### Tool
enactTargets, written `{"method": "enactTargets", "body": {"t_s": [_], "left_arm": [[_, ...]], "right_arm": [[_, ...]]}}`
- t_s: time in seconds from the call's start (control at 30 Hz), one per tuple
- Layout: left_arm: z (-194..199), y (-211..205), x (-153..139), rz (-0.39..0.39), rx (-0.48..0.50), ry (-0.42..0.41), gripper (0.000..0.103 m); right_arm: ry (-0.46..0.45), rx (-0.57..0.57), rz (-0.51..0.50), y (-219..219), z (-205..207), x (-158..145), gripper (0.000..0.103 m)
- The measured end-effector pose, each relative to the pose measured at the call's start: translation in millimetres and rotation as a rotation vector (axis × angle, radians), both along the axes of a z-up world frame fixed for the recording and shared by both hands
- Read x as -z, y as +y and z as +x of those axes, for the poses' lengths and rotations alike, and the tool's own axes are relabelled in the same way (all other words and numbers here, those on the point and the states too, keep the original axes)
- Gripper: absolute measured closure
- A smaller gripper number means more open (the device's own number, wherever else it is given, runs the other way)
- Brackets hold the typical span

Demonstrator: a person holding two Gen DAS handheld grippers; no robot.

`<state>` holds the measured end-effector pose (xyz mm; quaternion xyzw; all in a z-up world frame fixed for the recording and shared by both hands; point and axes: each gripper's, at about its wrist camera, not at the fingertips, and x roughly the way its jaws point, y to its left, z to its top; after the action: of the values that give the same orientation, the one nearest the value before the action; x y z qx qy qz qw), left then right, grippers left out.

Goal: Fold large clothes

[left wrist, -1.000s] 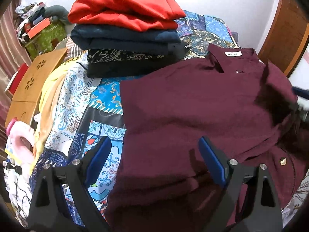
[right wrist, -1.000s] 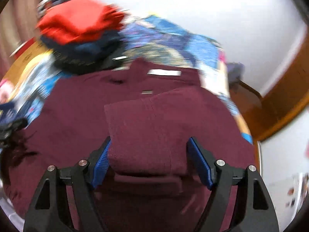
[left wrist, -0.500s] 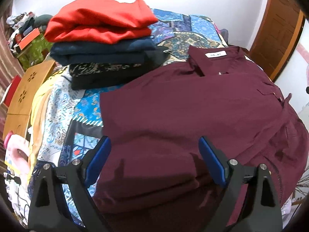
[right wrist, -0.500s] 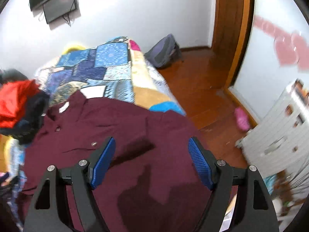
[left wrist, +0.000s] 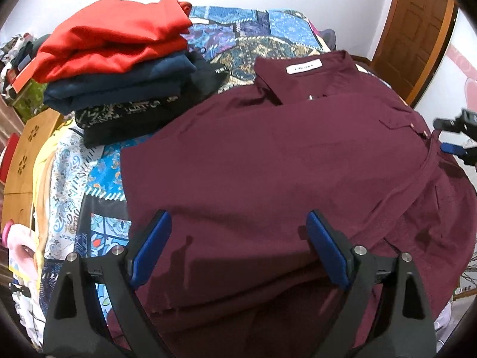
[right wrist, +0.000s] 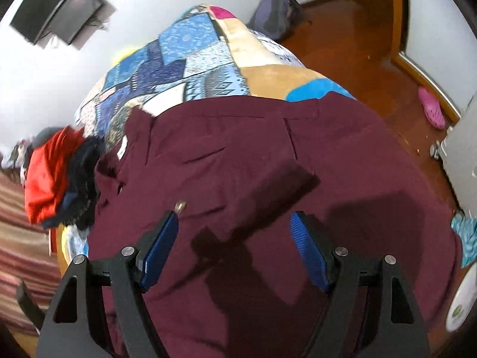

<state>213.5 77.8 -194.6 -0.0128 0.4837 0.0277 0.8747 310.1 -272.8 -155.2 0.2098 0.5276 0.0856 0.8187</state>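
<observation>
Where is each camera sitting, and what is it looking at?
Left wrist view: sits on the left gripper, looking down its open blue pads at the maroon shirt and the folded pile; the right gripper peeks in at the right edge.
Right wrist view: sits on the right gripper, open, looking across the shirt's sleeve side toward the wooden floor and the wall screen.
Both views show the shirt, the patchwork bedspread and the pile.

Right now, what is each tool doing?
Left tool: open, holding nothing, above the maroon shirt.
Right tool: open, holding nothing.
</observation>
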Motion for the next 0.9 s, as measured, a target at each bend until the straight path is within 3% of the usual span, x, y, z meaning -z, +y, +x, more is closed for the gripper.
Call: {"method": "enactTargets", "body": {"t_s": [0.1, 0.13, 0.17, 0.33, 0.37, 0.4, 0.57, 0.7, 0.9], "left_arm": [[1, -1, 4, 0.001, 0.003, 0.011, 0.011], [1, -2, 5, 0.003, 0.004, 0.013, 0.011], [1, -2, 5, 0.004, 0.005, 0.015, 0.011], [3, -2, 4, -0.002, 0.007, 0.014, 0.011], [3, -3, 3, -0.004, 0.008, 0.011, 0.011], [4, -4, 2, -0.005, 0.011, 0.009, 0.011], [4, -12, -5, -0.011, 0.033, -0.008, 0.011], [5, -20, -5, -0.021, 0.054, -0.01, 0.011], [3, -28, 7, -0.008, 0.075, 0.022, 0.011]], "right_arm": [[0.039, 0.044, -0.024, -3, 9, 9, 0.029], [0.044, 0.053, -0.017, -6, 11, 11, 0.036], [0.051, 0.065, -0.003, -8, 11, 14, 0.052], [0.021, 0.088, 0.05, -17, 4, 9, 0.076], [0.007, 0.085, 0.043, -16, 3, 5, 0.09], [-0.027, 0.095, 0.006, -17, -3, -4, 0.095], [-0.114, 0.074, 0.058, -26, -20, -32, 0.095], [-0.15, 0.091, -0.016, -29, -35, -34, 0.095], [-0.05, 0.072, -0.024, -36, -36, -3, 0.088]]}}
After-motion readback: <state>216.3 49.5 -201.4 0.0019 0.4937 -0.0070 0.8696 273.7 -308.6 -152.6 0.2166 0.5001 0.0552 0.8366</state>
